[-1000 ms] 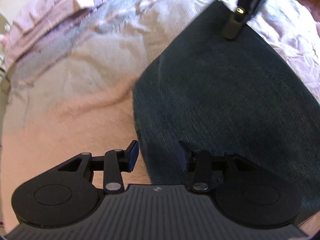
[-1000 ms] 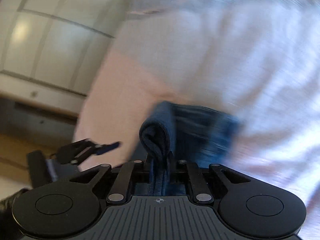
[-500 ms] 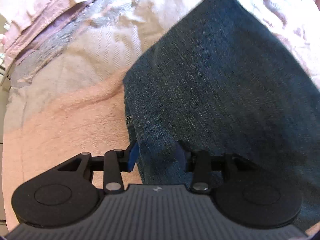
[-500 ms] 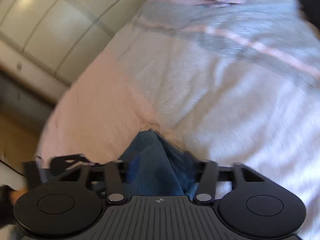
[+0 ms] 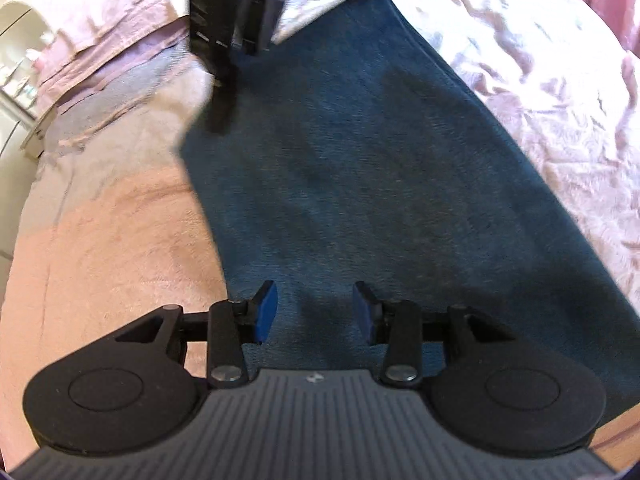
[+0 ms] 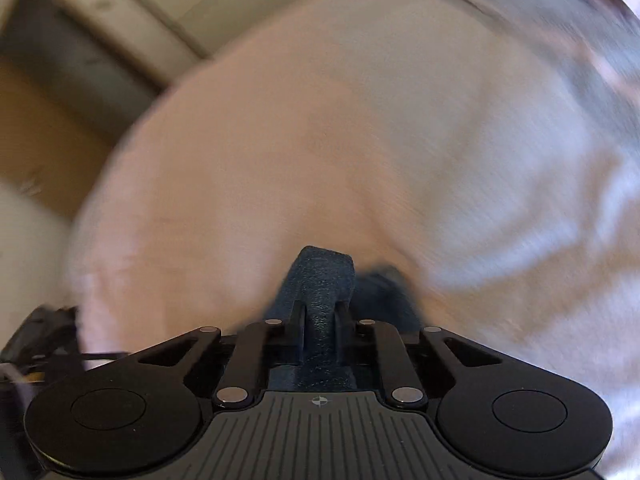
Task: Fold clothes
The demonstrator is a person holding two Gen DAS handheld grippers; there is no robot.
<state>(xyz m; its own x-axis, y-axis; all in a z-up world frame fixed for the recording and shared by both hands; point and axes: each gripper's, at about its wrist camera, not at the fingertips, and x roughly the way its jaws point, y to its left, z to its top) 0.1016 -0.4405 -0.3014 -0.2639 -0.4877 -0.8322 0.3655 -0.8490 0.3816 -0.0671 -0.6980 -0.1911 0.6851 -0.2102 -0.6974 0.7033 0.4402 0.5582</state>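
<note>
Since the earlier frames, the right gripper (image 5: 220, 120) has swung from the top right to the upper left of the left wrist view, where it carries a corner of the jeans (image 5: 360, 168) across the pink bedspread (image 5: 112, 240). Its jaws are clamped on a bunched denim fold, low centre in the right wrist view, apparently to draw one layer over for a fold. Left gripper (image 5: 315, 312) hovers over the near denim with jaws apart, gripping nothing; no containers are visible.

Bright daylight, blown-out glare on the sheet (image 5: 552, 92) at right, gripper shadows on the jeans (image 5: 360, 184), right wrist view motion-blurred, fisheye-bent edges
</note>
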